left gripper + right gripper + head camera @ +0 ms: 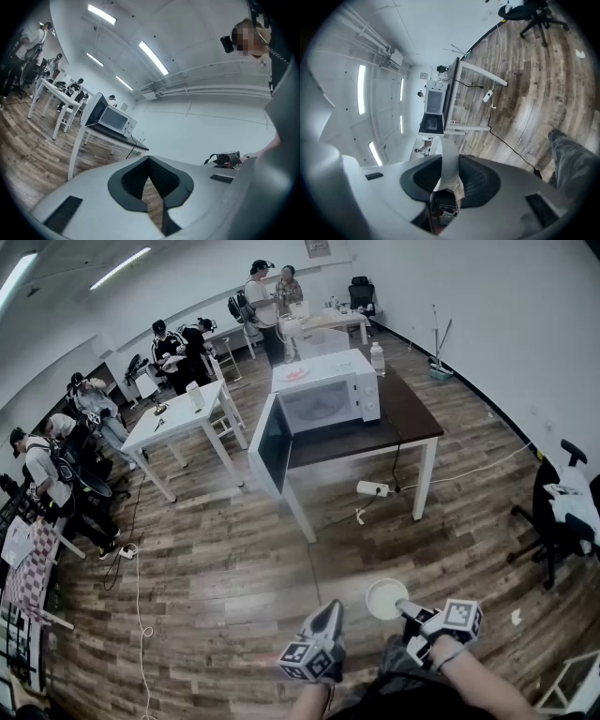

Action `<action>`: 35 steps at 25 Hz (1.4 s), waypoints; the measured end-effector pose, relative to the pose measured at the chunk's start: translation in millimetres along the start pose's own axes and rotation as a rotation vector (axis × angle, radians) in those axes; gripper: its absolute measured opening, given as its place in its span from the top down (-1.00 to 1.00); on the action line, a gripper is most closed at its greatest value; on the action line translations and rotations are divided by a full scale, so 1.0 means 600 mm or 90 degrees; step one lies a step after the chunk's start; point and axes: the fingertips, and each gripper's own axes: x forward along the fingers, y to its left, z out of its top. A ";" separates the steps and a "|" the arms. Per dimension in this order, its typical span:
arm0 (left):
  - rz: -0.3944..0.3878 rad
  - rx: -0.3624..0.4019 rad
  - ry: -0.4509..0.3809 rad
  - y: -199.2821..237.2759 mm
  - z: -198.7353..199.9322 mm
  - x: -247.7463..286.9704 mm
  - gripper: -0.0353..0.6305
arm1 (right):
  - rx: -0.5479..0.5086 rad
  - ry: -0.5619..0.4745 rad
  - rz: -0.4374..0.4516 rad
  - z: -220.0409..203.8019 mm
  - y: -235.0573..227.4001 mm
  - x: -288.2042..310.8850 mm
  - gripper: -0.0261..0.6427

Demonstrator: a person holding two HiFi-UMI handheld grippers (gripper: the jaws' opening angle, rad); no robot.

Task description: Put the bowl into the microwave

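Wood-plank flooring fills most of the head view. In the upper middle of the frame a dark-topped table (pixel 412 420) carries the white microwave (pixel 330 395), whose door (pixel 272 444) is swung wide open toward the left, so the cavity is ready to load.

The bowl (pixel 384 599) is not there yet. It hangs low in the frame, right of centre and well apart from the table, carried by the right gripper (pixel 403 606). In the right gripper view its white rim stands edge-on between the two dark pads, which are clamped onto the wall from either side. The left gripper (pixel 329 610) sits just left of the bowl without touching it, and its own view shows the jaws drawn together at the tips with nothing between them.

The bowl looks thin-walled, smooth and stiff, and from above it appears empty, so it is probably light. Whether it is plastic or ceramic cannot be told, so it is best treated as breakable. A smooth rim pinched at a single spot is the weak point: the whole bowl hangs off one side of the grip and could pivot or slip if swung or knocked on the door frame. A deeper bite over the rim would hold it best — one pad inside, one outside — with the base kept level on the way in.
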 end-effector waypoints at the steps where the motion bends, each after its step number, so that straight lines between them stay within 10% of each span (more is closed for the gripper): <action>1: 0.003 -0.001 -0.002 -0.002 -0.001 -0.010 0.89 | 0.002 -0.003 -0.001 -0.006 -0.001 -0.005 0.59; 18: -0.014 -0.011 -0.032 -0.031 0.013 -0.031 0.89 | -0.029 -0.023 0.005 -0.033 0.033 -0.026 0.59; 35: 0.012 -0.015 -0.019 0.052 0.071 0.140 0.89 | -0.035 0.022 -0.005 0.096 0.063 0.116 0.59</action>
